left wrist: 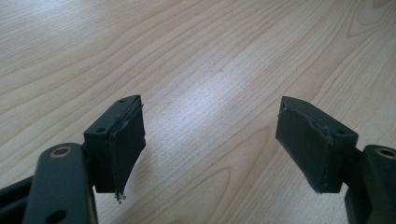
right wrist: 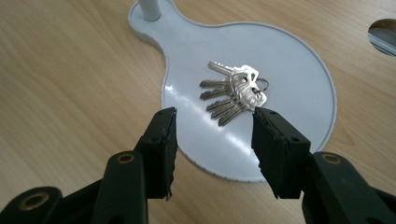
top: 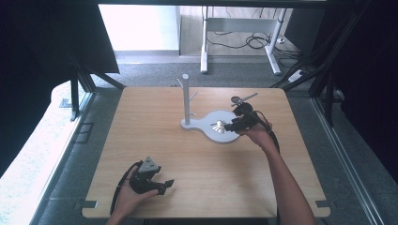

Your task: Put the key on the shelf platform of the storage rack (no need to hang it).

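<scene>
Two hand-held grippers work over a light wooden desk (top: 197, 159) in the high view. The left gripper (top: 165, 184) rests near the desk's front left corner, held in the person's left hand (top: 129, 197), its fingers spread apart with nothing between them. The right gripper (top: 228, 125) reaches in from the right, over the round white tray (top: 225, 137) of a stand whose upright white post (top: 186, 98) rises near the middle of the desk. A small silvery bunch of keys (top: 218, 126) lies on the tray, just beside the right gripper's fingertips.

In the left gripper view, the two black fingers (left wrist: 122, 140) stand wide, with bare wood grain between them and below them.

In the right gripper view, the fingers (right wrist: 161, 147) are parted at a middling width and hold nothing. The bunch of keys (right wrist: 233, 93) lies flat on the tray (right wrist: 299, 74), just beyond the fingertips and clear of them, several silver keys fanned out from one ring. The foot of the post (right wrist: 149, 8) shows at the top edge.
</scene>
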A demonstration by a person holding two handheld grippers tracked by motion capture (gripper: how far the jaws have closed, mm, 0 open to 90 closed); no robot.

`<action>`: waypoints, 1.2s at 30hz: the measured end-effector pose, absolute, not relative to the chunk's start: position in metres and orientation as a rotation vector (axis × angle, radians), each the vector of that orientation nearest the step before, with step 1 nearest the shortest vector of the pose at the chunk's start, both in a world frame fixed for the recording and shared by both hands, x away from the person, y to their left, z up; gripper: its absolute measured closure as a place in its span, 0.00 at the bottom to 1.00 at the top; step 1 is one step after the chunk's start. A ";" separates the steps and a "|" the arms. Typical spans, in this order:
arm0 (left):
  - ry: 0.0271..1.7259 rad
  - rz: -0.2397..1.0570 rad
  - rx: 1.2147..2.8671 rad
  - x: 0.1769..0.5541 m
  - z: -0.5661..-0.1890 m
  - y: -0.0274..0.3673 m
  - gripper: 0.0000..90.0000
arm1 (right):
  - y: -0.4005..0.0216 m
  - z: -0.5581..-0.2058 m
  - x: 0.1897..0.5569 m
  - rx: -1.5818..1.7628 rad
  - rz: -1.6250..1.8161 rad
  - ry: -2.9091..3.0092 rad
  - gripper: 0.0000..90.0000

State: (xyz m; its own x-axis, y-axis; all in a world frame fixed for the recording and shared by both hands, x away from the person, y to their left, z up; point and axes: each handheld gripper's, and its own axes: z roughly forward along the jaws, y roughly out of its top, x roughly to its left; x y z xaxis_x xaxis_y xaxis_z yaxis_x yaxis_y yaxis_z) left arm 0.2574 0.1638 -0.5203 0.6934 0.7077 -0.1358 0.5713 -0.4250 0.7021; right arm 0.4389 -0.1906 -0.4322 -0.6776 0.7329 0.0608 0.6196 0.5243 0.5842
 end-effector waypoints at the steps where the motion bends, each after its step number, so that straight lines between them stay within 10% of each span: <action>1: 0.977 0.231 2.142 0.257 -0.520 0.164 0.27 | -0.193 -0.433 0.435 1.145 0.872 2.570 0.57; 36: 0.980 0.222 2.170 0.258 -0.522 0.161 0.27 | -0.282 -0.505 0.325 1.285 0.917 2.508 0.57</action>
